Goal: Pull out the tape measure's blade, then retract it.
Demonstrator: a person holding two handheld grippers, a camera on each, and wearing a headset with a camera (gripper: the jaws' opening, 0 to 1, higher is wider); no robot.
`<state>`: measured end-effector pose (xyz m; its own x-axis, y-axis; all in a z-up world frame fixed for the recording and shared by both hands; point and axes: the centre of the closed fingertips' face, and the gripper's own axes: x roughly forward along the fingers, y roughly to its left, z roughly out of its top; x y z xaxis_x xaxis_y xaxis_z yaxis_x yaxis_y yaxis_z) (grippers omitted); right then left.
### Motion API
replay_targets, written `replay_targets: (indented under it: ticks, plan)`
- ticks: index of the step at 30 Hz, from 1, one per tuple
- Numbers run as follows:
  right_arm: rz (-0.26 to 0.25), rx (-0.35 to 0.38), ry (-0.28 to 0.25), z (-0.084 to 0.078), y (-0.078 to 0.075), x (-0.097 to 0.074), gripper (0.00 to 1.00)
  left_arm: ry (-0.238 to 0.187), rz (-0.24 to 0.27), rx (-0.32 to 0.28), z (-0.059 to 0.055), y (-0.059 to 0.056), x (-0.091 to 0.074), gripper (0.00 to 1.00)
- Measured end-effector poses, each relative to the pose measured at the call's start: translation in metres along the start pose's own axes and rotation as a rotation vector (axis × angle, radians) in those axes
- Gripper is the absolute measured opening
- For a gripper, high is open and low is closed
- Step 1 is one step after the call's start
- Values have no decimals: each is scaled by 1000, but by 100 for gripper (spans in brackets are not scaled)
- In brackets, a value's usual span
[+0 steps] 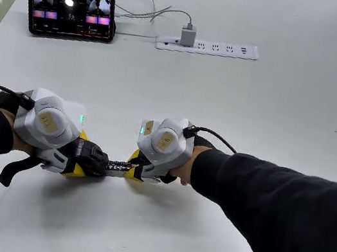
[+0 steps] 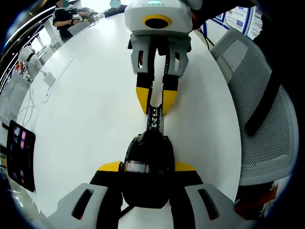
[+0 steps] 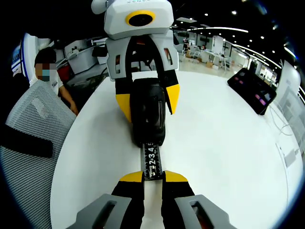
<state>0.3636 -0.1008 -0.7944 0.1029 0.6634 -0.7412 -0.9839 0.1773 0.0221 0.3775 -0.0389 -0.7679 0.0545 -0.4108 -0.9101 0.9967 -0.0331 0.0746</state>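
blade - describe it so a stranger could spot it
At the near side of the white table, two grippers face each other. The left gripper clamps the black case; the right gripper pinches the blade, the short dark numbered strip bridging them.

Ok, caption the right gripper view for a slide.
Right gripper pinching the black numbered blade extending from a black tape measure case, clamped by the left gripper over a white table.
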Motion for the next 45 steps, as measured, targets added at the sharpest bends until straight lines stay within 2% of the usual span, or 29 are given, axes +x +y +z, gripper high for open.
replay_targets:
  ticks: [45]
  plan:
    - [1, 23, 6, -11, 0, -11, 8, 6, 2, 1, 1, 1, 0, 32]
